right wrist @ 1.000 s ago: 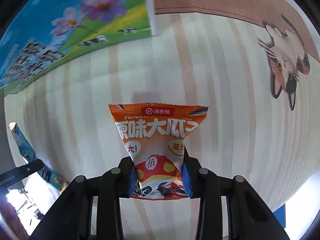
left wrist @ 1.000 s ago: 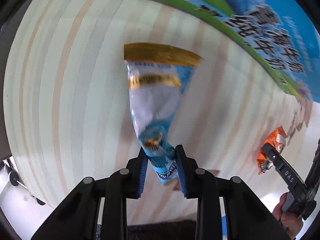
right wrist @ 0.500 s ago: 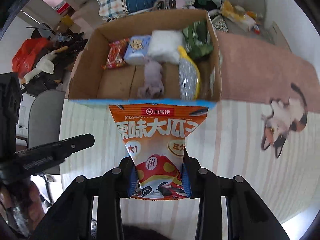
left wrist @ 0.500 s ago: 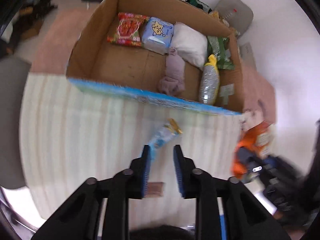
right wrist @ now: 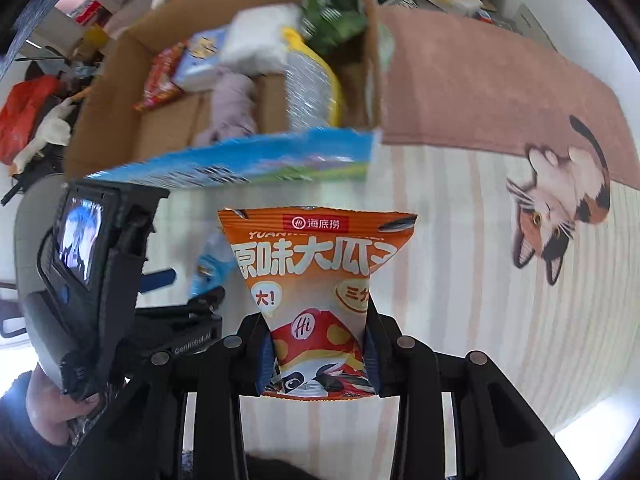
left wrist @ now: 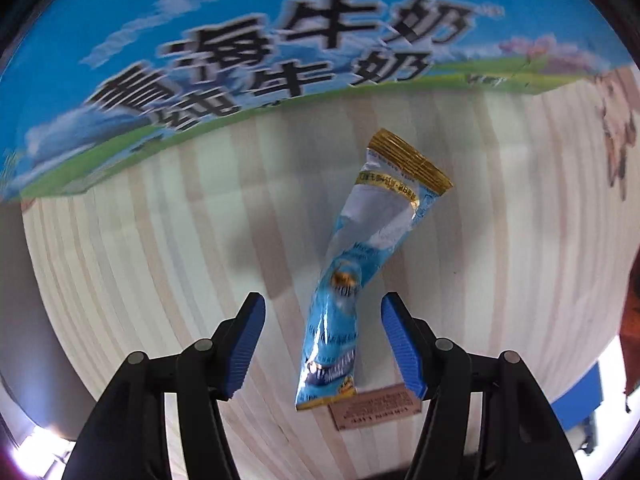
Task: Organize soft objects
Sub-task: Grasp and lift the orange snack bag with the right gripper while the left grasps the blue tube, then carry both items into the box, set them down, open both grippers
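Grippers both point downward over a pale striped wooden floor (left wrist: 140, 264). The left gripper (left wrist: 323, 344) has its blue-padded jaws standing apart, and they have just been opening. A long blue snack packet (left wrist: 348, 292) with a gold crimped end lies between them, and neither pad touches it. Whether it rests flat on the floor or is in the air cannot be told. Its gold end points toward the printed blue side of a cardboard box (left wrist: 280, 32), which fills the top of this view with large black characters.

The right gripper (right wrist: 318, 356) is clamped on the lower part of an orange snack bag (right wrist: 316, 264), both pads pressing its sides so that the bag pinches in between them. The bag stands up in front of the camera, above the floor.

Only the right wrist view looks into the open box (right wrist: 104, 92), where several soft packets and a pale cloth lie blurred. It also shows a pink rug (right wrist: 480, 92) with a cat picture beside the box, the left gripper's body with its small screen (right wrist: 78, 236) at the left, and the hand (right wrist: 48, 412) holding it. Only the left wrist view shows a small brown label (left wrist: 376, 406) on the floor, under the blue packet's near end.
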### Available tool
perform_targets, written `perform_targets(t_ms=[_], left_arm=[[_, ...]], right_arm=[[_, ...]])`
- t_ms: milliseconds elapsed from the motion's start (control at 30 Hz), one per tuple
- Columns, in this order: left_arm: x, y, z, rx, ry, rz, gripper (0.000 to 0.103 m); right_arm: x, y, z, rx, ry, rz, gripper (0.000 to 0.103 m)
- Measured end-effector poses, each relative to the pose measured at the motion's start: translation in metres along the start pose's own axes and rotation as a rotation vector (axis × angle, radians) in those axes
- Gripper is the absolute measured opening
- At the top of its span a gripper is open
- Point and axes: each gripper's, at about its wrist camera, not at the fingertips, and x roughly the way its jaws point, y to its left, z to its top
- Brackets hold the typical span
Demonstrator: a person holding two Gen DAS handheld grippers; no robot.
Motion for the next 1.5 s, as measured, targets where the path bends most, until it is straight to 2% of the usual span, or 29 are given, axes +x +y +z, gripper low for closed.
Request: perform_targets(t_ms=[33, 67, 200, 267, 433, 500, 667, 800, 967, 1067, 1167, 1300, 1500], left_arm=[[0.003, -0.005, -0.001, 0.018, -0.004, 0.020, 0.058], [0.005, -0.009, -0.002, 0.030, -0.015, 0.037, 0.047], [0.002, -0.017, -0.007, 0.046, -0.053, 0.054, 0.023], [0.002, -0.018, -0.010, 0.048, -0.056, 0.066, 0.019], [-0.005, -0.011, -0.031, -0.013, -0.072, 0.015, 0.018], [-0.014, -0.003, -0.038, -0.048, -0.083, -0.032, 0.017], [-0.070, 0.018, -0.058, -0.134, -0.160, -0.176, 0.016], [-0.122, 0.034, -0.065, -0.184, -0.266, -0.236, 0.013], [-0.185, 0.066, -0.051, -0.272, -0.376, -0.319, 0.012], [-0.211, 0.080, -0.043, -0.310, -0.407, -0.385, 0.012], [-0.227, 0.092, -0.024, -0.346, -0.430, -0.414, 0.012], [-0.233, 0.118, 0.009, -0.407, -0.437, -0.431, 0.012], [-0.209, 0.156, 0.044, -0.513, -0.369, -0.455, 0.012]], right_arm=[[0.003, -0.003, -0.001, 0.004, 0.003, -0.007, 0.038], [0.005, -0.004, -0.002, 0.007, 0.004, -0.012, 0.038], [0.010, -0.009, -0.004, 0.015, 0.002, -0.028, 0.038], [0.012, -0.010, -0.002, 0.014, -0.003, -0.035, 0.038], [0.004, -0.007, -0.002, -0.007, -0.032, -0.056, 0.038], [-0.002, -0.004, -0.002, -0.017, -0.044, -0.058, 0.038], [-0.024, 0.004, -0.003, -0.041, -0.081, -0.033, 0.038], [-0.052, 0.013, 0.000, -0.067, -0.132, -0.006, 0.038], [-0.088, 0.023, 0.012, -0.091, -0.196, 0.039, 0.038], [-0.108, 0.032, 0.022, -0.111, -0.234, 0.059, 0.038], [-0.121, 0.042, 0.036, -0.131, -0.256, 0.081, 0.038], [-0.125, 0.059, 0.062, -0.155, -0.264, 0.101, 0.038], [-0.096, 0.098, 0.111, -0.195, -0.190, 0.131, 0.038]])
